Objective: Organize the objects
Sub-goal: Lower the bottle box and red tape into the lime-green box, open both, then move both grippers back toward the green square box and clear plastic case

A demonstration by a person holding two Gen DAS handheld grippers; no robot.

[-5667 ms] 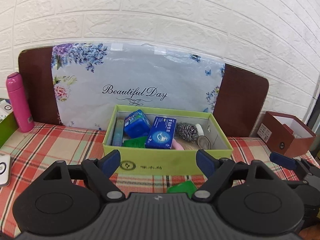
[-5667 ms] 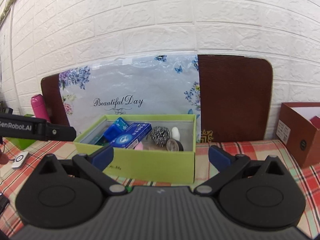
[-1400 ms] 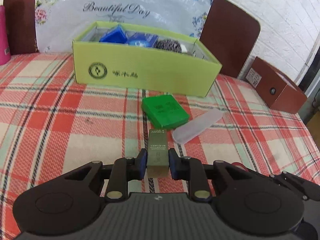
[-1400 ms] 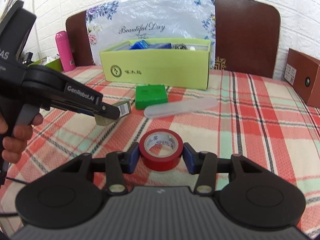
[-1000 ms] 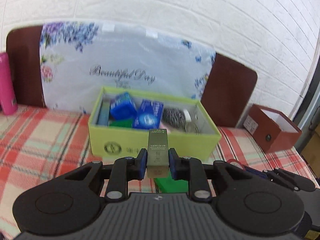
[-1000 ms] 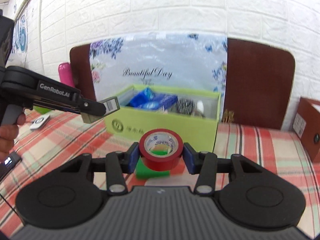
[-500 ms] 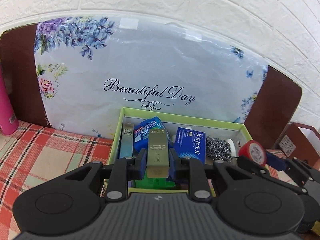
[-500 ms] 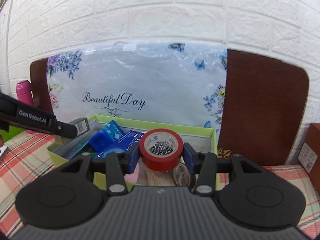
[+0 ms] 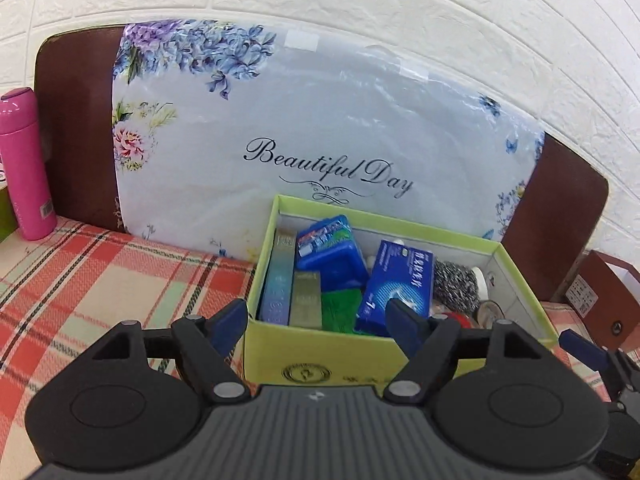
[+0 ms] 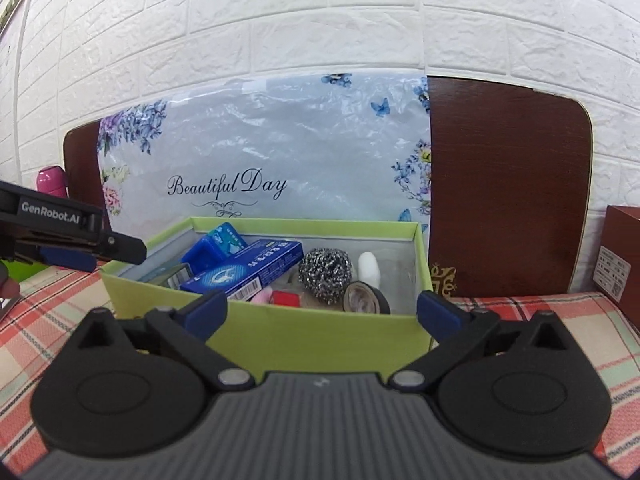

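We see both drops done: left tool [image 9: 314, 318] and right tool [image 10: 322, 310] just opened, empty; olive box [image 9: 306, 300], red tape [image 10: 286, 297] in green box [image 10: 280, 332].

Each tool is black: two round hub discs, a ribbed grey centre plate, silver pivot screws, blue pads [image 9: 230, 322]. The left tool [image 10: 76, 250], at nine o'clock, bears white "GenRobot.AI" lettering.

My box [image 9: 360, 356] is lime green, the cloth [image 9: 80, 280] under it red-checked, the bottle [image 9: 24, 164] at the left edge pink, the wall [image 10: 320, 20] white.
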